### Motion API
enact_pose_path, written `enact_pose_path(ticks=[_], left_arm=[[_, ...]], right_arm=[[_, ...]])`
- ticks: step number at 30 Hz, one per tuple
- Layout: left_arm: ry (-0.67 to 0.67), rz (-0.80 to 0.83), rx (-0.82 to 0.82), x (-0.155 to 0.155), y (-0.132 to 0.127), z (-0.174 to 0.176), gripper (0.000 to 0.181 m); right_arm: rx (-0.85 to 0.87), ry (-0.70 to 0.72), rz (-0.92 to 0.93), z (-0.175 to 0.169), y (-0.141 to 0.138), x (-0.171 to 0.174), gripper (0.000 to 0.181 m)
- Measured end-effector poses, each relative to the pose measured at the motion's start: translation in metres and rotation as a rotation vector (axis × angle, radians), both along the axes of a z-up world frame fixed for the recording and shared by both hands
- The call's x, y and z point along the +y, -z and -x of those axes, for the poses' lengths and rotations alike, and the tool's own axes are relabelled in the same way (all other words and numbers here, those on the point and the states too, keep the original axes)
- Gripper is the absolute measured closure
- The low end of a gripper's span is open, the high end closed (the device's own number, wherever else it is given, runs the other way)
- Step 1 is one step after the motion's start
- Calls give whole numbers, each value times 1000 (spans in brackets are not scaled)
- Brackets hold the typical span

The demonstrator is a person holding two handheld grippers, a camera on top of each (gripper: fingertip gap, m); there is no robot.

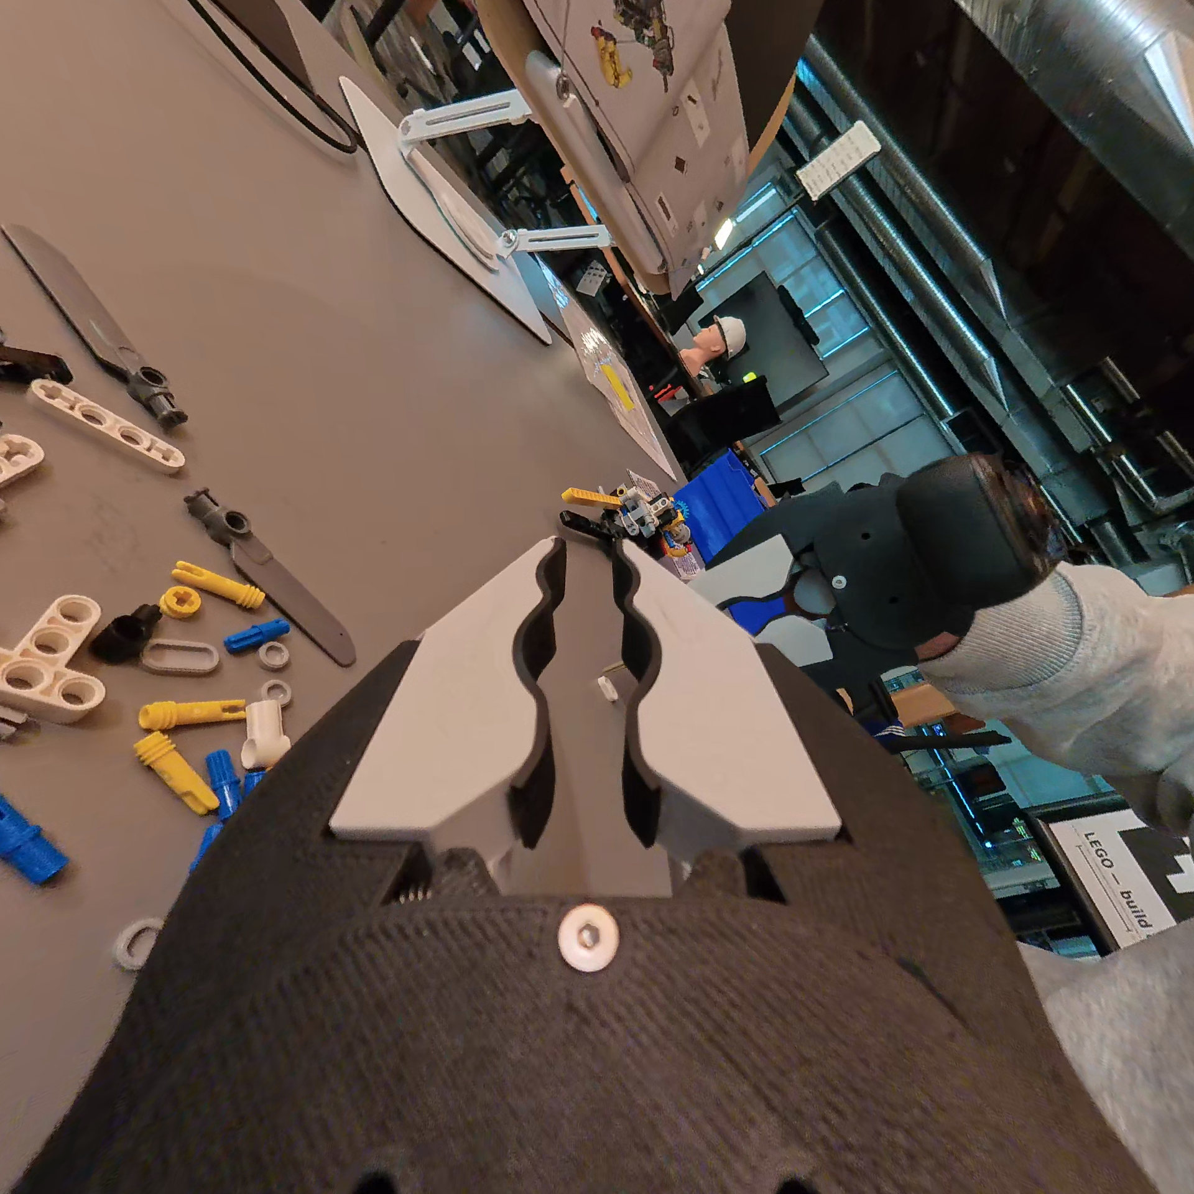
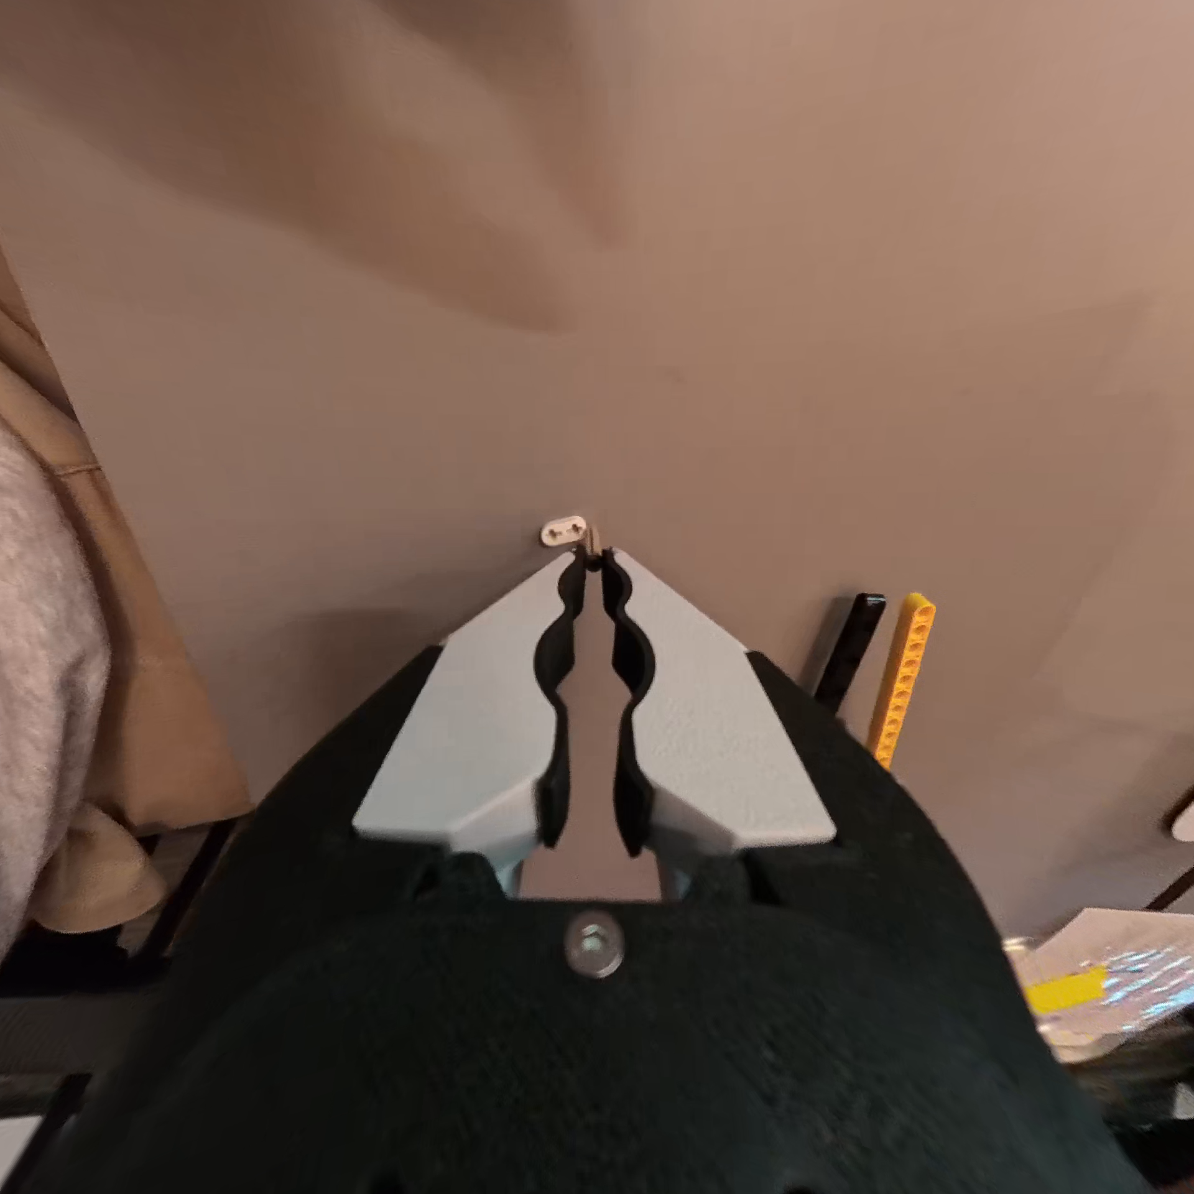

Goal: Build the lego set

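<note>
A small yellow, grey and black partly built lego model (image 1: 636, 517) sits far along the grey counter (image 1: 362, 400), with many loose pins and beams left. The right claw (image 2: 591, 561) pinches a tiny white two-hole connector piece (image 2: 565, 531). The left claw (image 1: 589, 549) hangs narrowly parted, empty.

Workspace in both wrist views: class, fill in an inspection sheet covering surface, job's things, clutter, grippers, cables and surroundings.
Surface: grey table, matte.
Job's things: loose yellow pins, blue pins, white beams, dark blades; part-built model at far edge; yellow beam and black beam.
Clutter: nothing seen.
Grippers: left gripper open, empty; right gripper pinching a small white link piece.
Cables: black cable looped on the table.
Surroundings: instruction booklet on stand, blue bin.
</note>
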State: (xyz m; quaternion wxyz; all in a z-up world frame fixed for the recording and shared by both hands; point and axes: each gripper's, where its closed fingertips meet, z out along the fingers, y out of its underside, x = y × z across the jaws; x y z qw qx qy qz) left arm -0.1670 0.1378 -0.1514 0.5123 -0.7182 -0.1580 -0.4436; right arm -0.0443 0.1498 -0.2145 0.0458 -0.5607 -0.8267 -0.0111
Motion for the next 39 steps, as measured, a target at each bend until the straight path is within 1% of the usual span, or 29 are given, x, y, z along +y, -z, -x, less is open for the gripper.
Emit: enact_pose_path(ticks=[5,9,14,20,30,39], left_arm=[[-2,2,-7,0,0,1,168],[-1,0,-17,0,0,2,168],[15,-5,-39,0,-3,-3,168],[16,-15,-50,-2,-6,-3,168],[7,-17,-58,-2,-8,1,168],[11,-16,-67,-2,-8,0,168]], right_arm=[[12,211,53,3,-6,0,177],[26,349,108,4,-9,-3,177],[26,436,143,1,-3,-1,178],[14,459,121,-1,0,-1,177],[-13,453,88,1,1,-1,177],[2,465,88,1,1,-1,177]])
